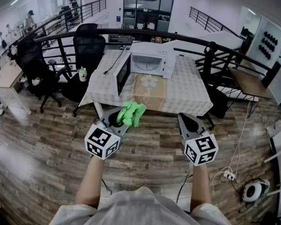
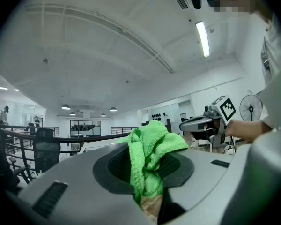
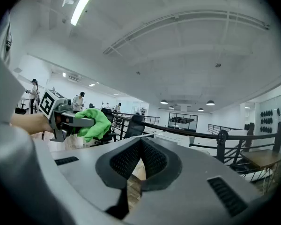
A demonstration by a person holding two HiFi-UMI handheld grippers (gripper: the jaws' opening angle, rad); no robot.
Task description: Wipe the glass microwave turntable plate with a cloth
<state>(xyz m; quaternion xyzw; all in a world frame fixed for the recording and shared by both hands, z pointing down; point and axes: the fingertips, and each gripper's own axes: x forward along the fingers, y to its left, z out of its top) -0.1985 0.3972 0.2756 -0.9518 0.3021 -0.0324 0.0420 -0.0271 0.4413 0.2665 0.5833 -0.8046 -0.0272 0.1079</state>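
Observation:
A white microwave (image 1: 153, 60) stands on a table (image 1: 189, 95) ahead, its door (image 1: 122, 73) swung open to the left. The glass turntable plate cannot be made out inside from here. My left gripper (image 1: 121, 118) is held low over the wooden floor, well short of the table, shut on a bunched green cloth (image 1: 132, 112). In the left gripper view the cloth (image 2: 152, 153) sticks up between the jaws. My right gripper (image 1: 188, 124) hangs level with it to the right, shut with nothing in it (image 3: 139, 165). The right gripper view shows the cloth (image 3: 96, 123) at its left.
The table wears a pale patterned cover with a flower-printed box (image 1: 150, 86) at its front. Black office chairs (image 1: 89, 46) stand to its left, and a dark railing (image 1: 210, 46) curves behind it. A power strip (image 1: 229, 175) and cables lie on the floor at right.

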